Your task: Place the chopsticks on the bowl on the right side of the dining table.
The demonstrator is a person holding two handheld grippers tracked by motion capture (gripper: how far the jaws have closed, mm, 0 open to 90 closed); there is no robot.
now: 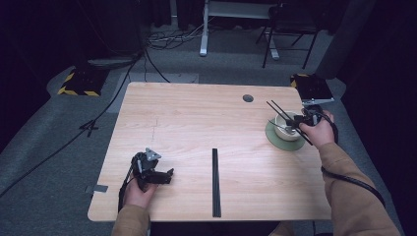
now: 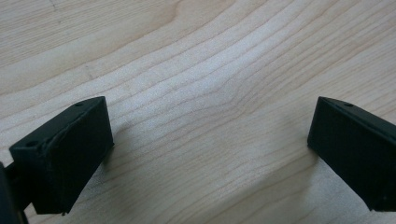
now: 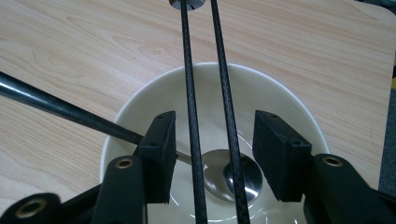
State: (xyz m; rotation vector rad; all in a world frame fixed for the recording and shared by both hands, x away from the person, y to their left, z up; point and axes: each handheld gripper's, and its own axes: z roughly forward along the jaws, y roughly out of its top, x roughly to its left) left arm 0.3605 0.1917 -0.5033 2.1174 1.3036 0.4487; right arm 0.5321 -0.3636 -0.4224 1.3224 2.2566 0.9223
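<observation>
Most of the bench [image 1: 196, 113] is wide open, only a second pair of black chopsticks [image 1: 215, 183] lying straight down the middle near the front edge, splitting left from right. The left tongs [image 1: 156, 175] sit gaping on bare wood with free room all round. Far right is tight: the bowl [image 1: 287, 126] on its green plate [image 1: 275, 138], a spoon [image 3: 224, 170] inside and two chopsticks [image 3: 210, 93] across it between the parted right tongs [image 3: 212, 154]

Between your right hand-held gripper's [image 3: 212, 158] matt black jaws, a glossy cream ceramic-looking bowl [image 3: 289, 102] and polished metal spoon [image 3: 233, 175] are shining; the desk [image 3: 93, 56] is showing pale wood grain.
</observation>
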